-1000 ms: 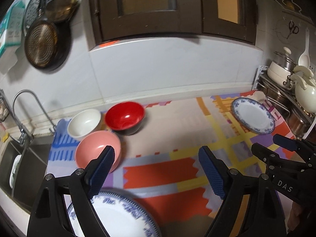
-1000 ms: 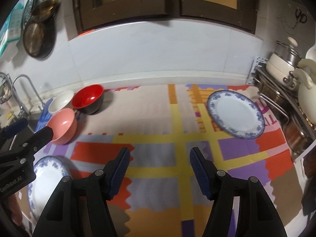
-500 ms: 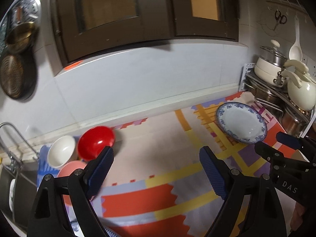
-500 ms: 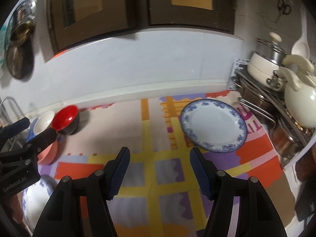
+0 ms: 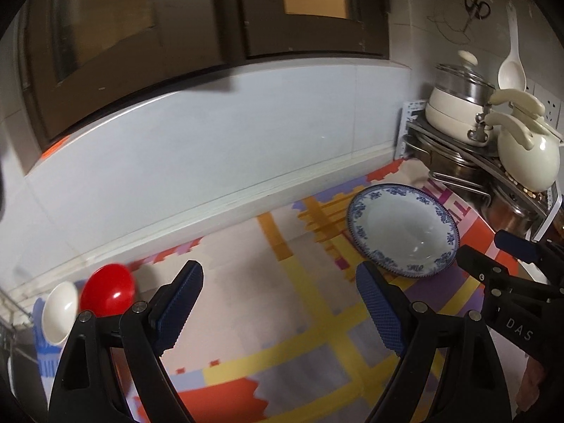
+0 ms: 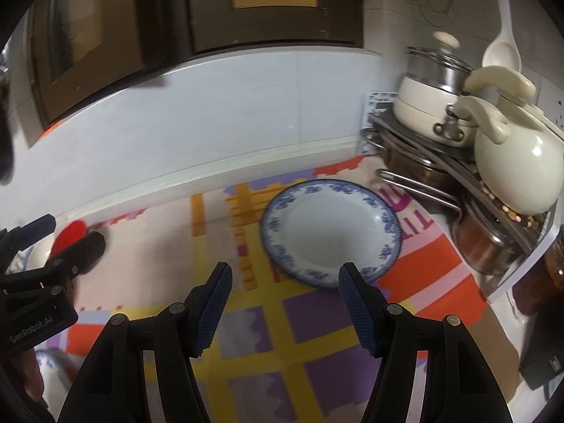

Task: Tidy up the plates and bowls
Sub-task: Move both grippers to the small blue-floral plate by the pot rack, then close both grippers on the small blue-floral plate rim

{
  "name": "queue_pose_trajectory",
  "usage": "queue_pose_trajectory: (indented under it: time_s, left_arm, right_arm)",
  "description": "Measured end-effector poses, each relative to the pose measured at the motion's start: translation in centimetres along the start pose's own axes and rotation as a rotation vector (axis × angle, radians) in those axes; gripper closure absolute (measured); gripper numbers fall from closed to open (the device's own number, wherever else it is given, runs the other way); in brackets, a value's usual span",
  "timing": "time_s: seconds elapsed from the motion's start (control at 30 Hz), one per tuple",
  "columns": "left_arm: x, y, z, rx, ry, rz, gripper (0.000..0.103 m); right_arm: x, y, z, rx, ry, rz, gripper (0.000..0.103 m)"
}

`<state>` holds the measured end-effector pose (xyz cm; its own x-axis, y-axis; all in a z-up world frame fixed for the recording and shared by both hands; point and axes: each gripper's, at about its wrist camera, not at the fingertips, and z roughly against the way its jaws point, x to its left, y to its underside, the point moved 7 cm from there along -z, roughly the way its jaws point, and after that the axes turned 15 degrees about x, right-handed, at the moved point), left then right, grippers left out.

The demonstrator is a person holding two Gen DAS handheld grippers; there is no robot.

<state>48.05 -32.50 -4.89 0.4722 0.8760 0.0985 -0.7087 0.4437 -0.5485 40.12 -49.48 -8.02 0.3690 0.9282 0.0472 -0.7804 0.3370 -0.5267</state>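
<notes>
A blue-and-white plate (image 5: 403,229) lies on the colourful mat at the right; it also shows in the right wrist view (image 6: 329,232), just ahead of my open, empty right gripper (image 6: 285,303). My left gripper (image 5: 278,303) is open and empty above the mat's middle. A red bowl (image 5: 107,289) and a white bowl (image 5: 60,308) sit at the far left; the red bowl (image 6: 70,234) peeks out behind the left gripper in the right wrist view. A second blue-and-white plate (image 6: 53,373) shows partly at the lower left.
A metal rack (image 6: 458,190) at the right holds a cream pot (image 6: 426,102), a cream kettle (image 6: 514,165) and pans. The tiled wall (image 5: 211,155) runs along the back under dark cabinets (image 5: 176,28). The mat (image 5: 317,335) covers the counter.
Both grippers have swung right and up: the right plate is now nearer and more central, the bowls have slid to the far left, and the pink bowl has left the views.
</notes>
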Motion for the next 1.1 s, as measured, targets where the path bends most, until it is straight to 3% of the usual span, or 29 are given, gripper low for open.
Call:
queue_pose_trajectory:
  time_s: [0.43,1.1]
  left_arm:
    - [-4.7,-4.4,-6.1,0.02,0.033,-0.066,0.014]
    - [-9.6,-7.5,-16.1,0.116,0.081,-0.098,0.015]
  right_arm:
    - [-5.7,-2.6,-4.4,-0.008,0.075,-0.096,0.039]
    - [-12.5,-5.4,-12.5,0.033,0.157,-0.191,0.039]
